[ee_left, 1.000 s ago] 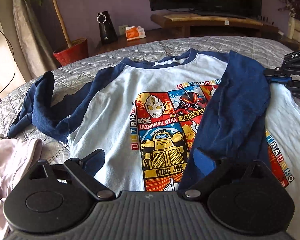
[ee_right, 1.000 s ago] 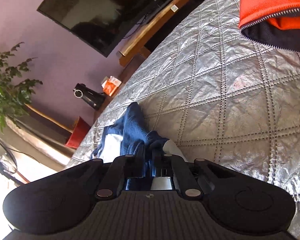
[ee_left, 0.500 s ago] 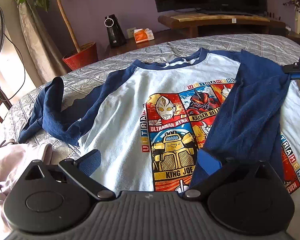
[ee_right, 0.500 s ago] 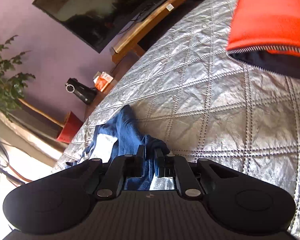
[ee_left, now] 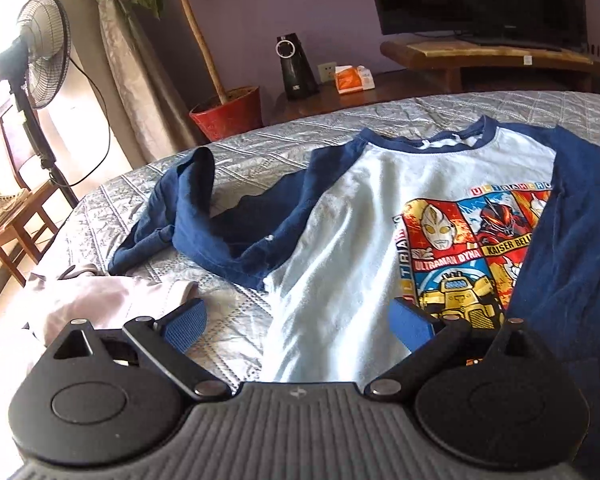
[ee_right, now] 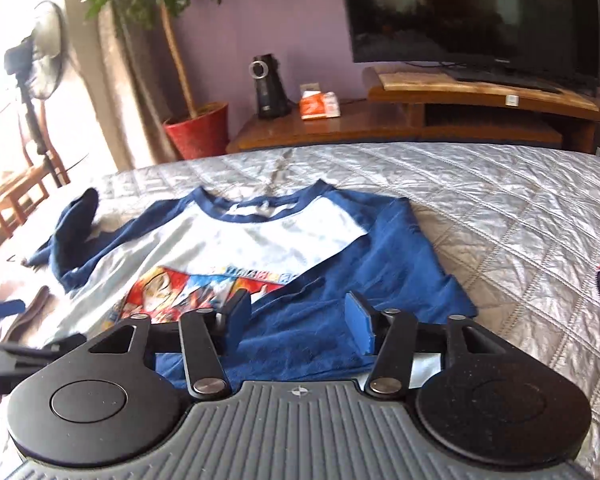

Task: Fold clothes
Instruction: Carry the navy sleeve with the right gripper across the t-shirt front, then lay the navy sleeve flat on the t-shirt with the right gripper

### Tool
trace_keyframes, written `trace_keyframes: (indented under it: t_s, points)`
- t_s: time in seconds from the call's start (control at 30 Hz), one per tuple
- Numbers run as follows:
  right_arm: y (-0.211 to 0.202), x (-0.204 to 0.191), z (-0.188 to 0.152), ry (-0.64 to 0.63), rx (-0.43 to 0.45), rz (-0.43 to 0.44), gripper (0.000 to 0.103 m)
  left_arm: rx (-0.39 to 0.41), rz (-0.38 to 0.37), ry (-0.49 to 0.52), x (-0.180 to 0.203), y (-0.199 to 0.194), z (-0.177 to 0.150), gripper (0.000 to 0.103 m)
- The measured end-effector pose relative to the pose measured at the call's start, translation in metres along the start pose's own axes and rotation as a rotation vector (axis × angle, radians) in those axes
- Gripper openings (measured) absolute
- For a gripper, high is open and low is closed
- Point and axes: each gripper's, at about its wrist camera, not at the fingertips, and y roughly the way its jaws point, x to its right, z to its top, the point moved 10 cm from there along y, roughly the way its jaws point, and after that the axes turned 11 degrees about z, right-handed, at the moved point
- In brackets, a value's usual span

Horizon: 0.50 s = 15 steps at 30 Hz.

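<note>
One garment concerns us: a raglan shirt with navy sleeves and a printed chest, lying face up on the quilted bedspread. We judge it light, limp and non-slippery; it will drape and crease, so hold is best taken at seams, cuff or hem. In the right wrist view one navy sleeve is folded across the chest; in the left wrist view the other sleeve sprawls rumpled toward 9 o'clock. The left tongs are spread wide and empty, closing slightly; the right tongs are opening, nothing pinched. Beyond, at 12 o'clock, a television; at 10 o'clock, a potted plant and fan.
</note>
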Motion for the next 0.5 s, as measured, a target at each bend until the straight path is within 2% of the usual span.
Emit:
trace_keyframes:
  t_s: [0.07,0.23,0.3,0.33,0.37,0.43,0.47,0.5]
  points:
    - [0.005,-0.028,-0.011,-0.12,-0.041,0.084,0.047,-0.008,0.039,-0.051,-0.013,0.002,0.004,0.097]
    - [0.029,-0.083,-0.055,-0.477,-0.236,0.101,0.039,-0.077,0.051,-0.186,-0.033,0.014,0.001,0.097]
    - [0.027,-0.102,-0.07,-0.605,-0.262,0.16,0.037,-0.12,0.037,-0.221,-0.034,0.021,-0.003,0.096]
    - [0.025,-0.109,-0.075,-0.619,-0.283,0.201,0.034,-0.134,0.031,-0.236,-0.034,0.023,-0.004,0.095]
    - [0.023,-0.116,-0.078,-0.625,-0.291,0.243,0.037,-0.139,0.026,-0.251,-0.035,0.023,-0.004,0.095]
    - [0.018,-0.131,-0.087,-0.648,-0.322,0.335,0.033,-0.139,0.018,-0.266,-0.034,0.022,-0.002,0.095]
    - [0.016,-0.138,-0.091,-0.621,-0.344,0.398,0.03,-0.136,0.016,-0.265,-0.033,0.021,-0.002,0.095]
    - [0.014,-0.146,-0.094,-0.594,-0.366,0.46,0.032,-0.133,0.016,-0.262,-0.032,0.021,-0.002,0.095]
